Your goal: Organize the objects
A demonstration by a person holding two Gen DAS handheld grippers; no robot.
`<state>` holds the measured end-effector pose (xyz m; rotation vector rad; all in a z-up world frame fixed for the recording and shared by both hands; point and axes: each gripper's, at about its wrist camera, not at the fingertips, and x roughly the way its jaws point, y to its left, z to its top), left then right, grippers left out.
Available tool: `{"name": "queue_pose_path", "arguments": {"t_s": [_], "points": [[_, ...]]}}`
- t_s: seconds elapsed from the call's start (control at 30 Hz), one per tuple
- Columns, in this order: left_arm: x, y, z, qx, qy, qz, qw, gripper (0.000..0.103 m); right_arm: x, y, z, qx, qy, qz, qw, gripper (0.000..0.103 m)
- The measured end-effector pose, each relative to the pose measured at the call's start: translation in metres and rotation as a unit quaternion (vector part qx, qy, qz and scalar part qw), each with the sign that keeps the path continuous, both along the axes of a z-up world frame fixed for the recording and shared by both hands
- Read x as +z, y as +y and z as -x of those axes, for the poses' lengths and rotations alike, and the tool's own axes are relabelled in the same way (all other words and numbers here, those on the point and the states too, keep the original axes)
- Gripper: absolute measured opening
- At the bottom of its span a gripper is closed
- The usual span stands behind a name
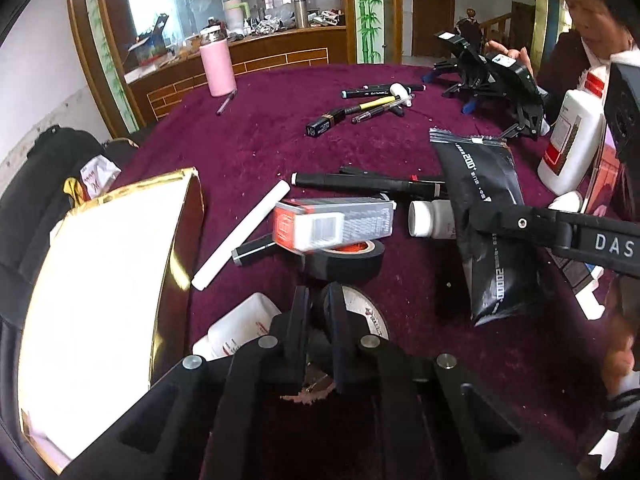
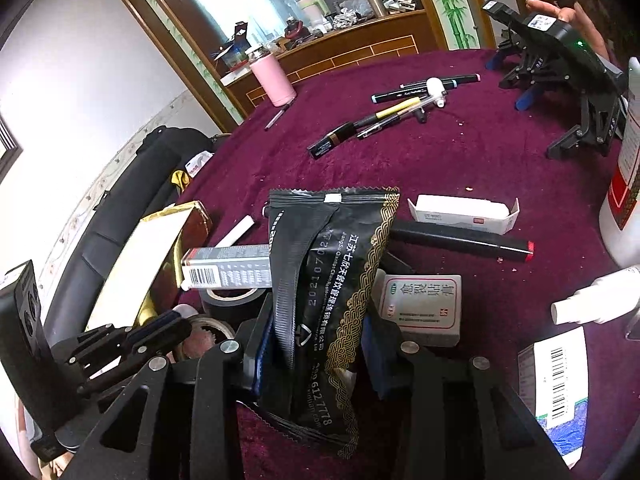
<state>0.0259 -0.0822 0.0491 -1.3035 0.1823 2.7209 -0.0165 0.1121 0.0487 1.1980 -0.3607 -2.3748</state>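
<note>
Right gripper (image 2: 320, 344) nearest me: fingers clamped on the black foil sachet (image 2: 332, 280), which hangs lifted above the purple tablecloth (image 2: 460, 152). Left gripper (image 1: 318, 320), fingers together, nothing between them that I can see, tips over a worn tape roll (image 1: 366, 312) just short of the black tape roll (image 1: 344, 260). Clutter ahead: grey carton (image 1: 332, 224) resting on the black tape, white stick (image 1: 242, 234) beside it, black marker (image 1: 360, 182), pill bottle (image 1: 430, 218) partly behind the sachet. Gold-edged box (image 1: 104, 288) lies left. Pens (image 1: 380, 104) and pink flask (image 1: 216, 66) well apart, far side.
</note>
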Motion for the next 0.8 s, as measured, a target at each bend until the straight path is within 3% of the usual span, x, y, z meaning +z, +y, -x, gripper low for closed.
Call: {"name": "queue_pose_path", "arguments": {"t_s": [0.13,0.27,0.4,0.53,0.8], "points": [[0.003,0.003,-0.002,-0.006,0.003,-0.007,1.0000,0.018,-0.001,0.002,0.000,-0.001,-0.001,0.001,1.000,0.042],[0.010,0.013,-0.002,-0.027,0.009,-0.012,0.9995,0.056,0.000,0.003,0.000,-0.002,0.001,0.001,1.000,0.042],[0.010,0.026,0.005,-0.039,0.012,0.012,0.9991,0.059,0.001,0.005,0.000,0.000,0.001,0.001,1.000,0.042],[-0.006,0.031,0.028,-0.027,-0.017,0.037,0.9988,0.061,0.002,0.005,0.000,0.001,0.001,0.003,1.000,0.042],[-0.029,0.033,0.060,-0.004,-0.039,0.042,0.9984,0.061,0.001,0.006,0.001,0.006,-0.001,0.005,1.000,0.042]]}}
